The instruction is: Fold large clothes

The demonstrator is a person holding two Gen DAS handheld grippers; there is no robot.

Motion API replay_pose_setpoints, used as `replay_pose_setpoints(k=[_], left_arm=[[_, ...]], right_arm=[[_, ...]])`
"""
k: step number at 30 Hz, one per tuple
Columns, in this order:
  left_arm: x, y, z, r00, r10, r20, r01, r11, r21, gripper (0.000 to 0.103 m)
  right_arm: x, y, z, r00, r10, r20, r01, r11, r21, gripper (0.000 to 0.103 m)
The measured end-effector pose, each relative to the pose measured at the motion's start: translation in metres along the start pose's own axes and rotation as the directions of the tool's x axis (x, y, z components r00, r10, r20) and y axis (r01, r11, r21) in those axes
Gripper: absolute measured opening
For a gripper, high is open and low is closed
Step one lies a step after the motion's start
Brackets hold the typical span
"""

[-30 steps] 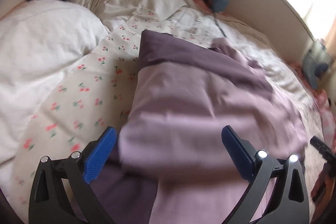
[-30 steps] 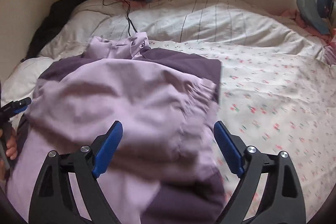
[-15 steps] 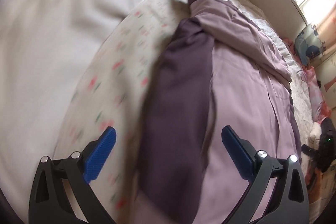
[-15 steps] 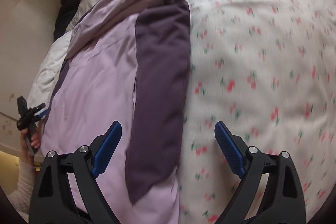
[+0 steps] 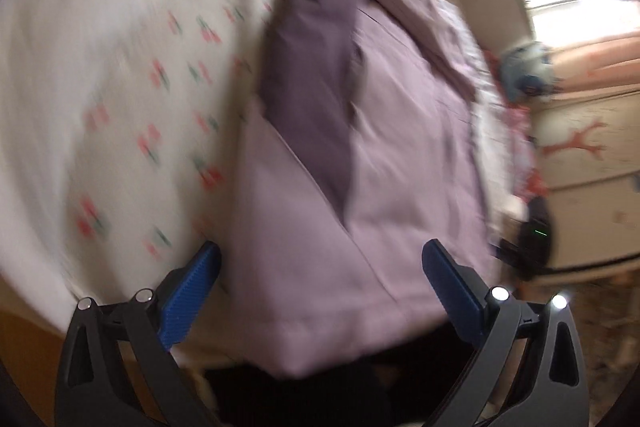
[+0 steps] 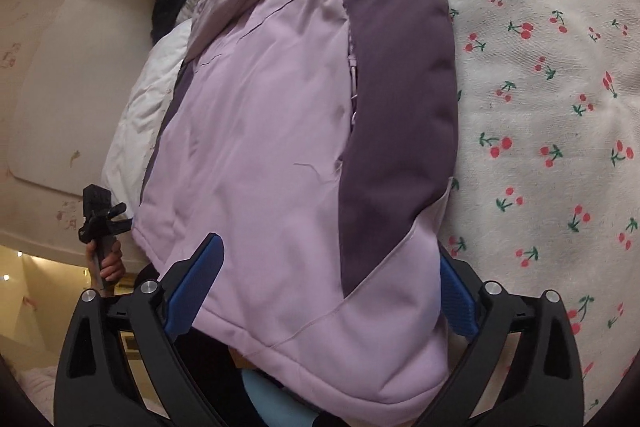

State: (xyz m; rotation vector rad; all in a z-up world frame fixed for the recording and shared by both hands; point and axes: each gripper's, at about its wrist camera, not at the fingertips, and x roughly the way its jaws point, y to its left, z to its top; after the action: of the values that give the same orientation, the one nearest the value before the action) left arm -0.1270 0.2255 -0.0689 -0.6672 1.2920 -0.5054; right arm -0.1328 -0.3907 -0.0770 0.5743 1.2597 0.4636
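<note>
Your jacket (image 6: 280, 131) lies flat on the cherry-print bedsheet (image 6: 540, 99), and its hem hangs just past the near edge of the bed, right under your grippers. To the right of the jacket in the right wrist view the sheet runs wide and bare. On its other side the room is tighter: a white duvet (image 6: 136, 115) bunches beside it, with the wall just beyond. In the left wrist view, a white pillow or duvet (image 5: 80, 27) fills the far left and a cream-coloured wall (image 5: 580, 187) stands near on the right.

The jacket's long axis runs away from you, hem nearest, hood or collar end at the far end. A dark purple panel (image 6: 400, 87) runs lengthwise along one side, next to the pale lilac body.

Your right gripper (image 6: 320, 287) tilts down over the hem; its jaws have just been opening and stand wide, with the hem between them but the pads not pressing it. Your left gripper (image 5: 320, 275) also angles down at the hem, its fingers spread and released, clear of the cloth; that view is blurred. In the right wrist view your left hand (image 6: 108, 259) grips the gripper's handle beside the jacket's left edge.
</note>
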Motion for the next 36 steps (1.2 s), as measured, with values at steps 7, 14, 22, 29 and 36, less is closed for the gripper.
replay_pose_setpoints(k=[7, 14, 22, 29, 36], left_arm=[[-0.002, -0.004, -0.021, 0.993, -0.117, 0.032, 0.117, 0.993, -0.02, 0.097], [0.014, 0.006, -0.02, 0.996, -0.078, 0.032, 0.08, 0.993, -0.087, 0.064], [-0.002, -0.016, -0.021, 0.994, -0.066, 0.085, 0.072, 0.995, -0.064, 0.017], [-0.056, -0.079, -0.031, 0.974, -0.162, 0.157, 0.155, 0.986, 0.053, 0.016], [-0.121, -0.115, -0.08, 0.954, -0.242, 0.174, 0.213, 0.962, 0.169, 0.016]], right_arm=[[0.003, 0.003, -0.01, 0.993, 0.112, -0.034, -0.111, 0.993, 0.029, 0.097], [0.014, -0.004, -0.012, 0.996, 0.082, -0.026, -0.081, 0.996, 0.042, 0.087], [-0.029, 0.003, -0.019, 0.976, 0.142, 0.165, -0.152, 0.987, 0.044, 0.02], [-0.099, 0.054, -0.024, 0.917, 0.267, 0.298, -0.263, 0.963, -0.052, 0.018], [-0.176, 0.086, -0.082, 0.905, 0.284, 0.316, -0.259, 0.958, -0.12, 0.018]])
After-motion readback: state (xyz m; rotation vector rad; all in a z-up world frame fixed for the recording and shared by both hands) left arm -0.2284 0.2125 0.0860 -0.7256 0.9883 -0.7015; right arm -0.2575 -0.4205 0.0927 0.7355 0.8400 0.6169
